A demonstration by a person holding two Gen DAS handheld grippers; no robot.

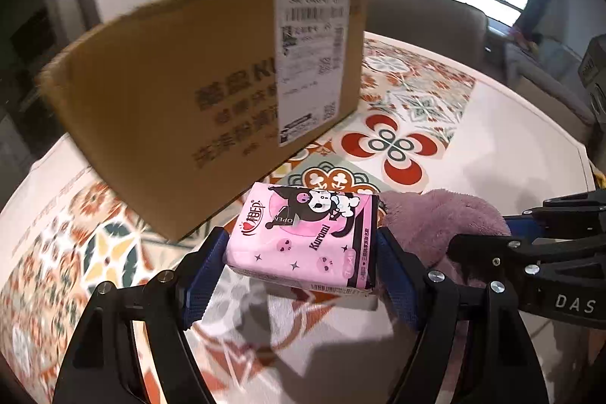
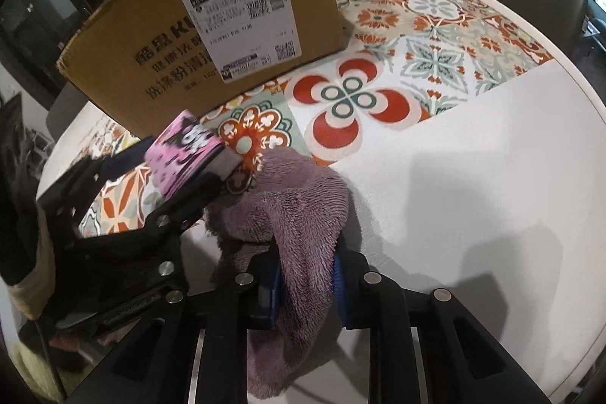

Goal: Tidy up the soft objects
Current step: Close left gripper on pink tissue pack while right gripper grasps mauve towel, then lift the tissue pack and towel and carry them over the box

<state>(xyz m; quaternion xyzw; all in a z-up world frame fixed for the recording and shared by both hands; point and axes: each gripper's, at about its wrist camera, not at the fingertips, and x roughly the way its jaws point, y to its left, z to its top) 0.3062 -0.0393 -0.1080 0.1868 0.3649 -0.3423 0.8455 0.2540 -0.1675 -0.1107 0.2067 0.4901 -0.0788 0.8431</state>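
Note:
My left gripper [image 1: 303, 248] is shut on a pink Kuromi tissue pack [image 1: 306, 237] and holds it above the table, in front of a cardboard box [image 1: 197, 93]. The pack also shows in the right wrist view [image 2: 185, 154], clamped by the left gripper [image 2: 181, 173]. My right gripper [image 2: 305, 275] is shut on a purple fluffy towel [image 2: 291, 214], which drapes over its fingers. The towel shows in the left wrist view [image 1: 435, 218], just right of the pack, with the right gripper [image 1: 488, 237] behind it.
The cardboard box [image 2: 212, 25] with a white shipping label stands at the back left of the round white table [image 2: 492, 158]. A patterned floral mat [image 2: 378, 70] covers the table's middle. Chairs and a window lie beyond the far edge.

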